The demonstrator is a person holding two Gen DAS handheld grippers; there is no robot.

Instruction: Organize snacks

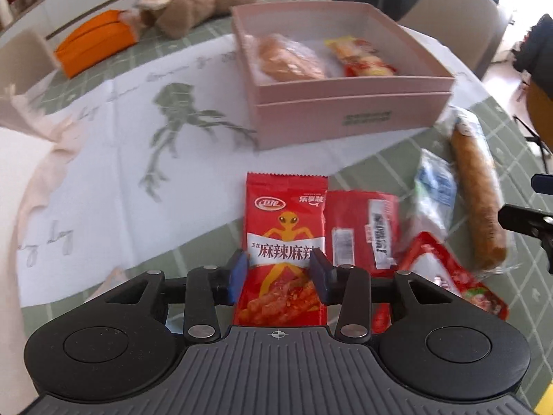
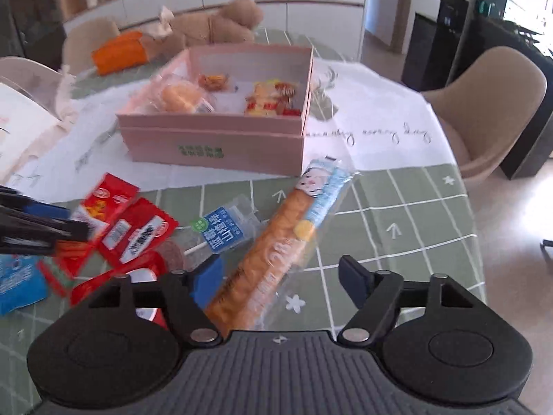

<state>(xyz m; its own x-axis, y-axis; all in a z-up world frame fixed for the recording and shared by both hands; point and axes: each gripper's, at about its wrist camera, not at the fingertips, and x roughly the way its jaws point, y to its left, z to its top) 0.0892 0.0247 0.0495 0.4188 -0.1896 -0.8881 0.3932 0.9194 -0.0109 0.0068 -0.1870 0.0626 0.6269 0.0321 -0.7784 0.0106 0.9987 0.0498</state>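
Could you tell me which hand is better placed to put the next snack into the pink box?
Left, probably: its tool already clamps the red snack packet, while the right tool only straddles the long bread stick, open.

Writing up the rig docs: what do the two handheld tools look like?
Both match. The left tool and right tool each have a dark grey ribbed body with a small crosshair mark, two round black housings, black linkage arms with silver pivot pins, and blue pads on the fingers. No cables or sleeves show.
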